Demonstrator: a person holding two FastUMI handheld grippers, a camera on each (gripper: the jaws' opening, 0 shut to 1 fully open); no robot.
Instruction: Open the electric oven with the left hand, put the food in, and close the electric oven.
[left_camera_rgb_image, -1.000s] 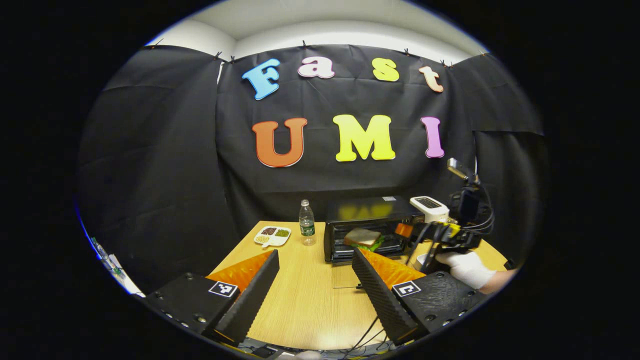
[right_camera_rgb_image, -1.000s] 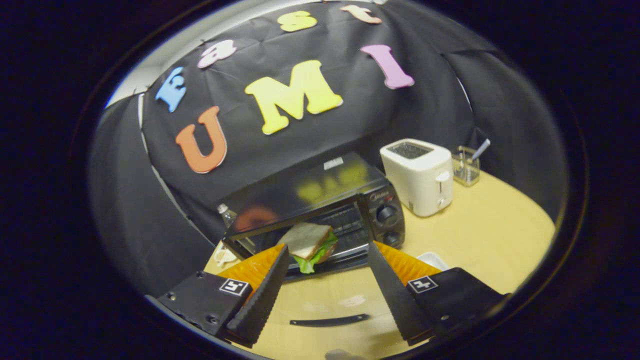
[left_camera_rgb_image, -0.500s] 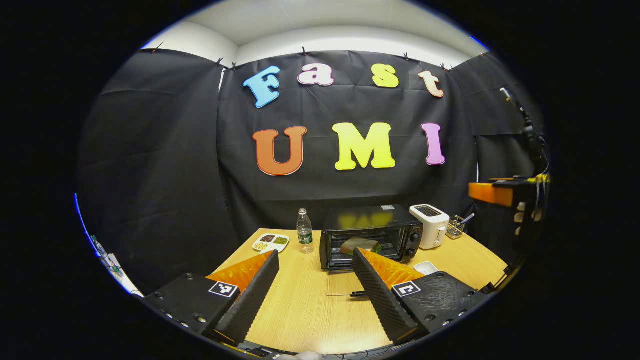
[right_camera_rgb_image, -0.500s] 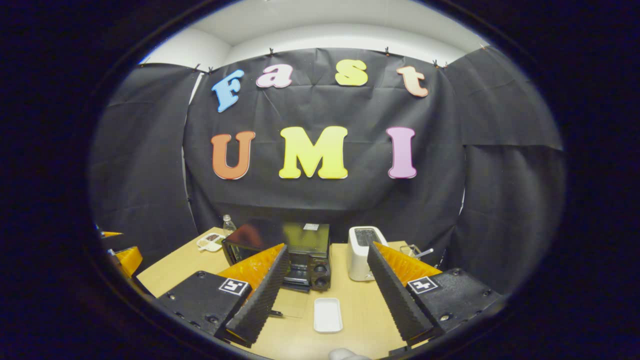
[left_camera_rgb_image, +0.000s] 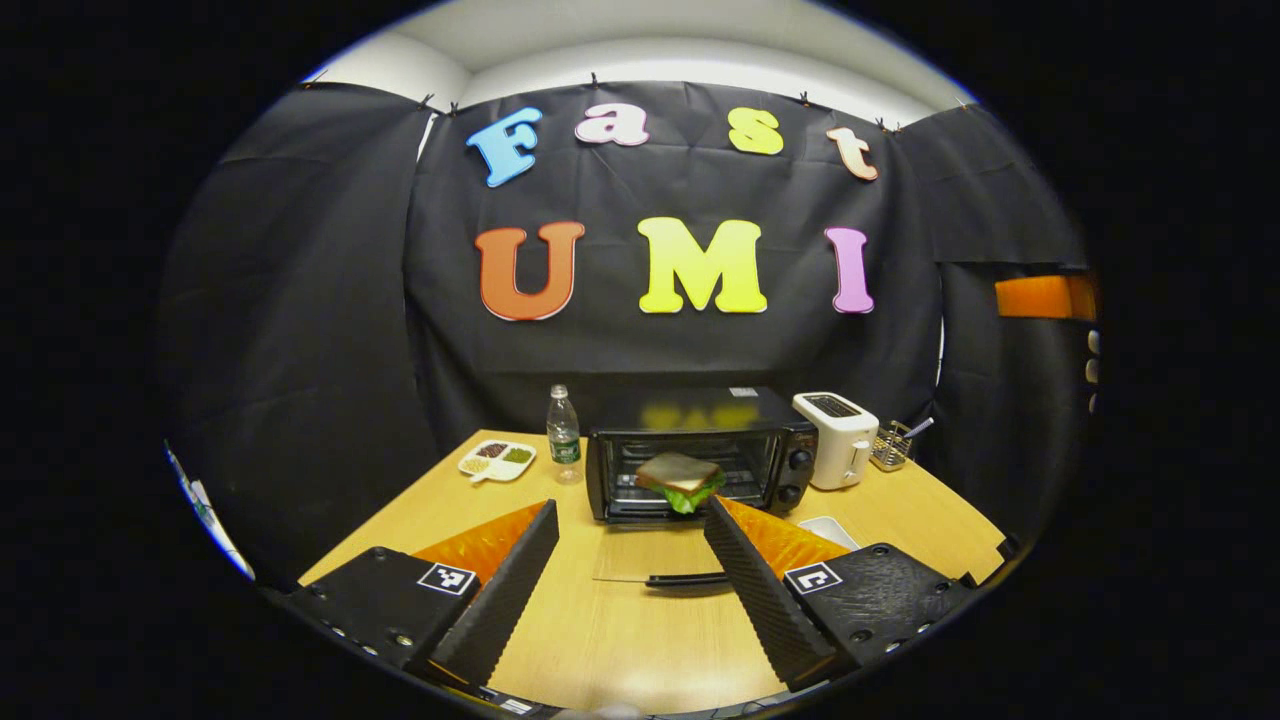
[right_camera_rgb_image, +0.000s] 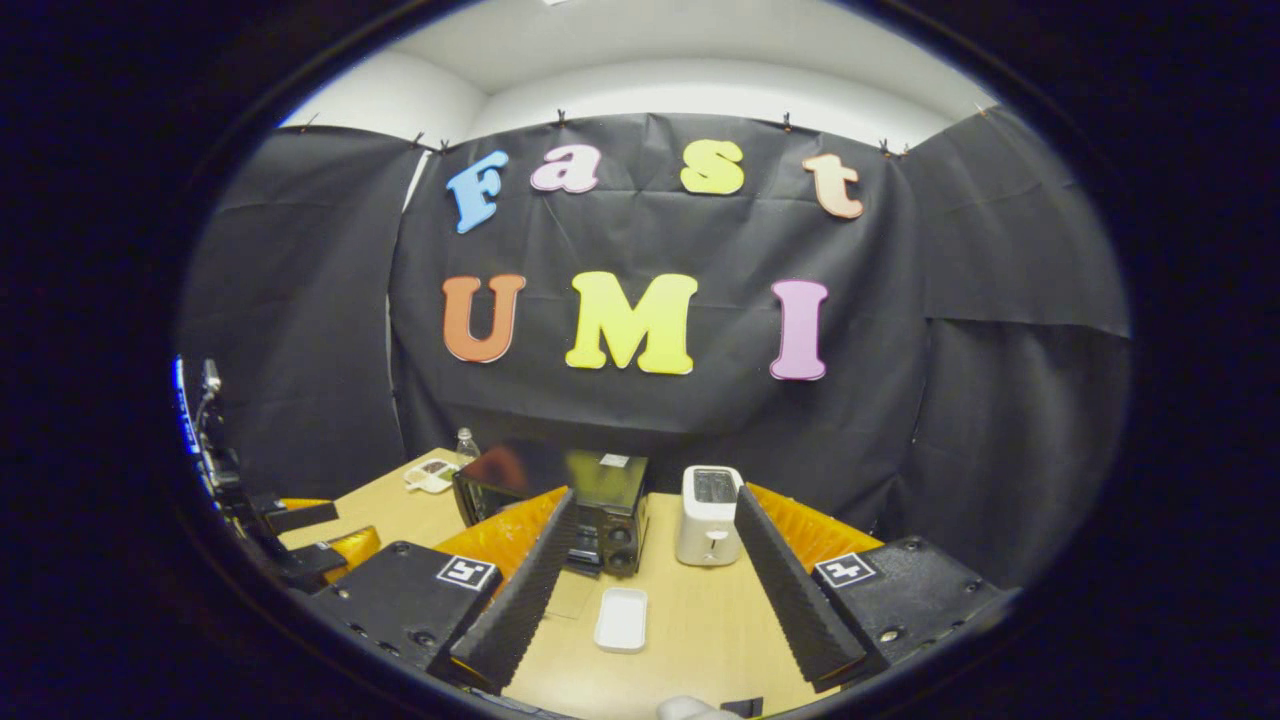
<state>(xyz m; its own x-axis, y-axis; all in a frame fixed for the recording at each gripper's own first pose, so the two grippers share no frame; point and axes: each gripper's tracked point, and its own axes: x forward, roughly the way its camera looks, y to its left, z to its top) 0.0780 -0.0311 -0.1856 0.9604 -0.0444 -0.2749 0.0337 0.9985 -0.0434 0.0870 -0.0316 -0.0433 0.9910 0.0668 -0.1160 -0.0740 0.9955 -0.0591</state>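
1. Both tongs are spread wide with nothing between their fingers: the left tongs (left_camera_rgb_image: 630, 560) hang over the near part of the bench, facing the oven, and the right tongs (right_camera_rgb_image: 650, 580) sit back from the bench on the toaster's side.
2. Light wood bench (left_camera_rgb_image: 640, 640) carries everything, in front of the black cloth wall.
3. Black electric oven (left_camera_rgb_image: 700, 450) stands at the back middle of the bench, its glossy top mirroring colours, two round knobs on its right face. Its glass door (left_camera_rgb_image: 650, 555) lies folded down flat toward the viewer, the dark handle (left_camera_rgb_image: 686, 579) at its front edge.
4. White toaster (left_camera_rgb_image: 835, 440) stands just right of the oven; beyond it a small clear holder (left_camera_rgb_image: 893, 447) with a utensil.
5. Sandwich (left_camera_rgb_image: 680, 478) of pale bread with green lettuce hanging out sits inside the open oven, on the rack.
6. Water bottle (left_camera_rgb_image: 563, 433) stands left of the oven, a divided snack dish (left_camera_rgb_image: 497, 461) beside it.
7. Small white tray (right_camera_rgb_image: 621, 619) lies on the bench in front of the oven's knob side.
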